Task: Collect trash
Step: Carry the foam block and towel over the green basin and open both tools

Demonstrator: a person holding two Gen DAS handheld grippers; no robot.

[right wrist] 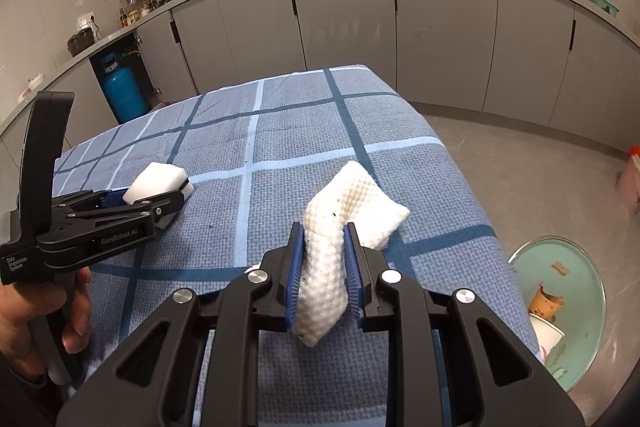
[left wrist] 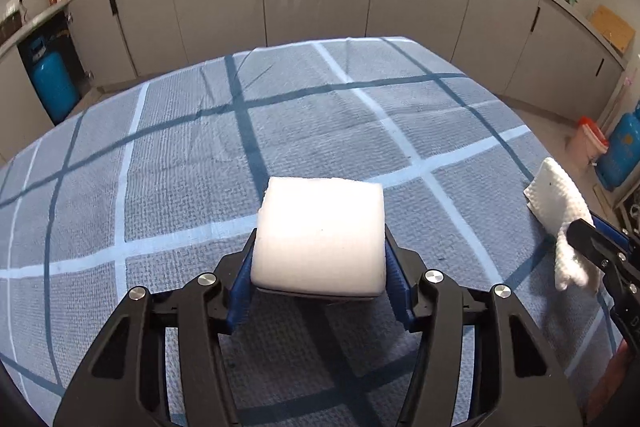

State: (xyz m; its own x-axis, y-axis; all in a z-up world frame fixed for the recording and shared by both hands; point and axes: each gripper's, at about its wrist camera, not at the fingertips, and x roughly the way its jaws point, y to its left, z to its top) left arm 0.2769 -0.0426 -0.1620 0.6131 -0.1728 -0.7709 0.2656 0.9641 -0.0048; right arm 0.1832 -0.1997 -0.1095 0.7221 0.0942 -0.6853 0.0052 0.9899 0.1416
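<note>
1. Left wrist view: the left gripper [left wrist: 319, 247] has a white foam block [left wrist: 320, 231] between its two fingers, blue pads against both side faces. The fingers stand about half open, closed on the block. Most of the block projects forward past the fingertips.
2. The block is over the blue checked cloth [left wrist: 180, 155] covering the worktop; whether its underside rests on the cloth, I cannot tell.
3. Right wrist view: the right gripper [right wrist: 322, 259] has its fingers nearly together, pinching a crumpled white paper towel [right wrist: 344, 227]. The towel stands upright between the blue pads; its upper part folds over to the right beyond the fingertips, and its lower end hangs below them.
4. Same view, left side: the left gripper [right wrist: 176, 197] with the foam block [right wrist: 154, 185] lies well apart from the towel, and a hand [right wrist: 48, 319] grips its handle.
5. On the floor, right of the worktop, a pale green bin [right wrist: 576, 267] holds paper cups [right wrist: 546, 319].
</note>
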